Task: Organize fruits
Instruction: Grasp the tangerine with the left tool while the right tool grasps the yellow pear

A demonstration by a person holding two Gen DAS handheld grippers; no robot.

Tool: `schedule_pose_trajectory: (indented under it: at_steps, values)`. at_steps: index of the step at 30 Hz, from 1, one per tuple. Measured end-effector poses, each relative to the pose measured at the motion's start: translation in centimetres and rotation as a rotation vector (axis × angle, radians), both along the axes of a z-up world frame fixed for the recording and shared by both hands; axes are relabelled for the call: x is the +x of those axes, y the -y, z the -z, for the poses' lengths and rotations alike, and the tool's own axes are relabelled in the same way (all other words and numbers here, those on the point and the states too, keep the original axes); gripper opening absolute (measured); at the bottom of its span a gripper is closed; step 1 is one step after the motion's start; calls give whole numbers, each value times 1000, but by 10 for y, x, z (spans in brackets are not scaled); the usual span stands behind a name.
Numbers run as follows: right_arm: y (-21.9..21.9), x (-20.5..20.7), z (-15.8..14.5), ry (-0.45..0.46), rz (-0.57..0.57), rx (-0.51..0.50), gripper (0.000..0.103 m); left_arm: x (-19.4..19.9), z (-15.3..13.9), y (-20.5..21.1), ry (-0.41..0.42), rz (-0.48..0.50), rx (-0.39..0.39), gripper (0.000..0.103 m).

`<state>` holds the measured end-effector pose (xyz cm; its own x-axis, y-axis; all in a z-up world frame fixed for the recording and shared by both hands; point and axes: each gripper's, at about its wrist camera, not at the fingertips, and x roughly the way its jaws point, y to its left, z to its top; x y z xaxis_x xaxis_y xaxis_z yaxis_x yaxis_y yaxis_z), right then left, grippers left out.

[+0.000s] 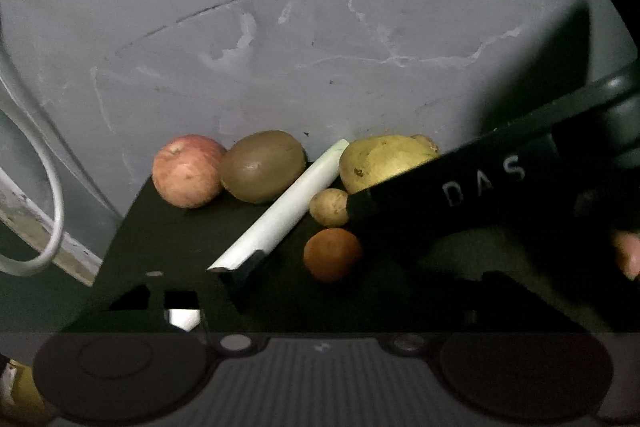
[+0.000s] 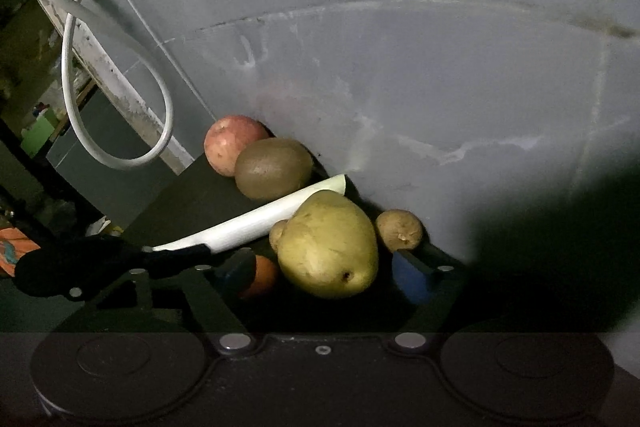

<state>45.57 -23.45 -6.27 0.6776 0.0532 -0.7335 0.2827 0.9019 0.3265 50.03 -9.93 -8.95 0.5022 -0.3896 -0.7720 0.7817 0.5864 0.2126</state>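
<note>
My right gripper (image 2: 324,267) stands about half open around the big yellow-green pear-shaped fruit (image 2: 328,245) at lower centre, its blue pads (image 2: 412,277) apparently not yet pressing (the shadow there is deep). My left gripper (image 1: 256,267) has its tip at the pale white stalk (image 1: 276,211); grip or not, I cannot tell. I should centre the fruit, close gently, and spare the small orange fruit (image 2: 262,275) and brown kiwi (image 2: 273,169) nearby.
</note>
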Motion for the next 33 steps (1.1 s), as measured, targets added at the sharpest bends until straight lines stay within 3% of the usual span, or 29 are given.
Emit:
schedule_pose_trajectory:
  at_steps: [10,14,21,27,33]
  values:
    - [1,13,9,-2,-33,46,68,11,5,2,-63,24,-51,45]
    - [4,13,11,1,-25,44,57,13,6,-1,-72,17,-67,36]
    - [3,8,12,26,-38,33,56,13,4,-4,-102,-35,-83,35]
    - [7,-4,18,75,-31,105,56,2,-2,-8,-108,-81,-47,35]
    - [6,-17,23,117,-29,149,56,-3,-12,-27,-121,-172,-91,35]
